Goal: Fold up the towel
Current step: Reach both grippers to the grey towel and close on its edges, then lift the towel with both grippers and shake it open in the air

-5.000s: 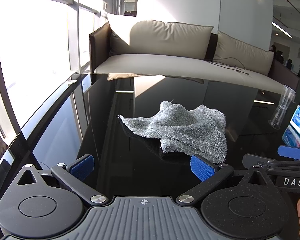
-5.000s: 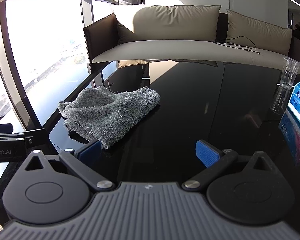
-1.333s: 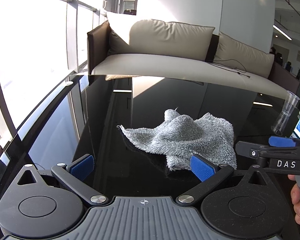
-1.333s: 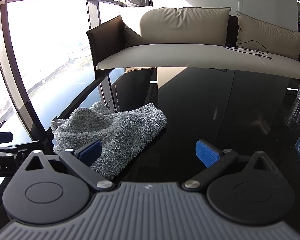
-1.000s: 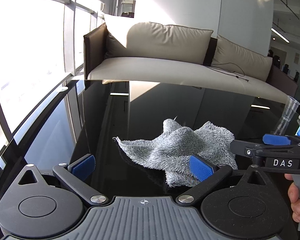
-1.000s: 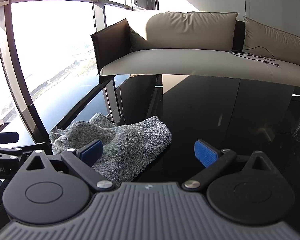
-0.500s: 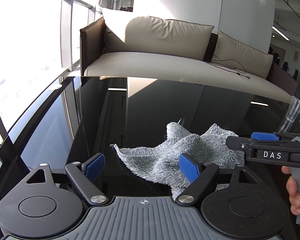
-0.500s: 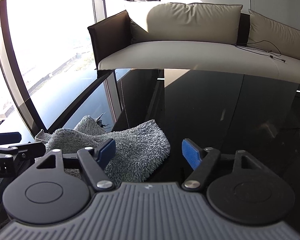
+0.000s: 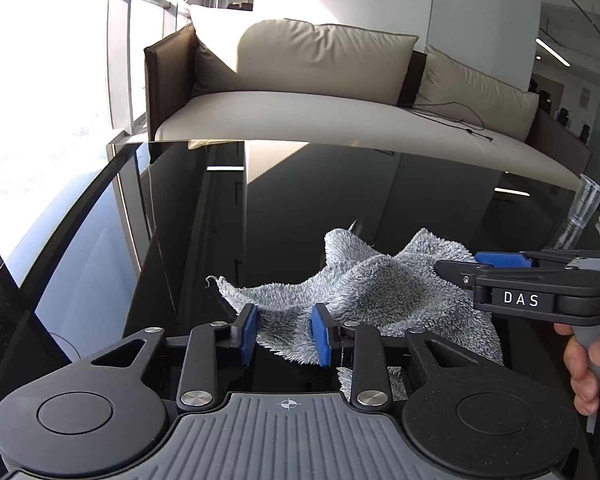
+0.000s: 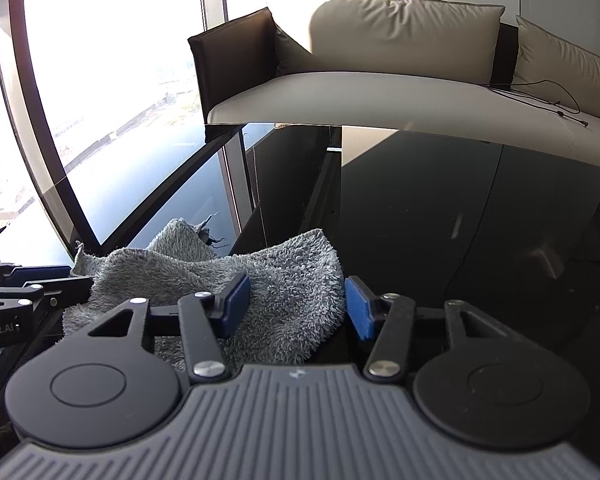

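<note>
Left gripper (image 9: 286,334), lower centre of the left wrist view: blue pads (image 9: 247,332) narrowed but with a gap between them, the near edge of the grey towel (image 9: 364,292) lying in that gap; cannot tell if the pads press the cloth. Right gripper (image 10: 298,308), lower centre of the right wrist view: fingers apart, left pad (image 10: 236,304) over the fluffy cloth, right pad (image 10: 358,308) just beside the towel's right edge, over bare tabletop. Towel (image 10: 260,284) crumpled, unfolded, bunched into ridges, one corner sticking up at its far side; it sits on the black glossy table (image 9: 340,200), centre-right of the left view, lower left of the right view. Right gripper also shows at the right edge of the left view (image 9: 460,268), reaching over the towel, marked DAS, with the person's hand (image 9: 584,364) on its handle. Clear plastic cup (image 9: 582,216) at the far right of the table. Beige sofa (image 9: 340,92) beyond the table, upper centre. Bright windows (image 10: 80,100) on the left.
</note>
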Demonstrator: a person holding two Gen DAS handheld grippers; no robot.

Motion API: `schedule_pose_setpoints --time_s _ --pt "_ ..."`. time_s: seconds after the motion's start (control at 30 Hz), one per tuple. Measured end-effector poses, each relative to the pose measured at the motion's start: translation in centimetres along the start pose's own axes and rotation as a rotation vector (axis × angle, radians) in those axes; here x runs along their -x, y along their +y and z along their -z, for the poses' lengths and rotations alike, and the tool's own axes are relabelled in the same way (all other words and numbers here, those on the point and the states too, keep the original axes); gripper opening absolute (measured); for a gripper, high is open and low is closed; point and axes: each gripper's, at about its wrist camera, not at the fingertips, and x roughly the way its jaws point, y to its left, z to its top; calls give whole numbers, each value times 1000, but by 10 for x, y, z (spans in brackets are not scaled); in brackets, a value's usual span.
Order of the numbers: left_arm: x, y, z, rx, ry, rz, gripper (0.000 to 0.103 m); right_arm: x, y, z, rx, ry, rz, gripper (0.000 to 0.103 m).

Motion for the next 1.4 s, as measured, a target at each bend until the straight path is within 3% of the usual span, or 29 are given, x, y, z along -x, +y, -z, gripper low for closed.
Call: schedule_pose_setpoints --time_s 0.07,0.27,0.57,0.77,0.97,1.1,1.13,1.27,1.4 --pt "1 -1 0 -1 -3 10 8 2 0 0 9 0 -14 34" --pt "9 -2 3 -1 -37 14 6 7 1 0 18 -12 -26 15" --pt "26 -2 -1 12 -99 21 5 30 0 0 4 -52 -39 8" --pt "39 -2 -8 18 -139 17 5 56 3 0 5 -87 -98 7" --pt "38 -1 -6 26 -101 -4 5 66 11 11 33 61 -144 8" --pt "39 1 -8 31 -101 3 5 76 9 14 42 23 -124 8" --pt "40 1 -8 28 -103 7 5 78 6 11 29 1 -121 10" --pt "40 0 -6 24 -100 11 5 74 -4 -2 -15 -65 -100 33" --pt "37 -2 -5 15 -91 14 5 55 -11 -13 -31 -70 -62 36"
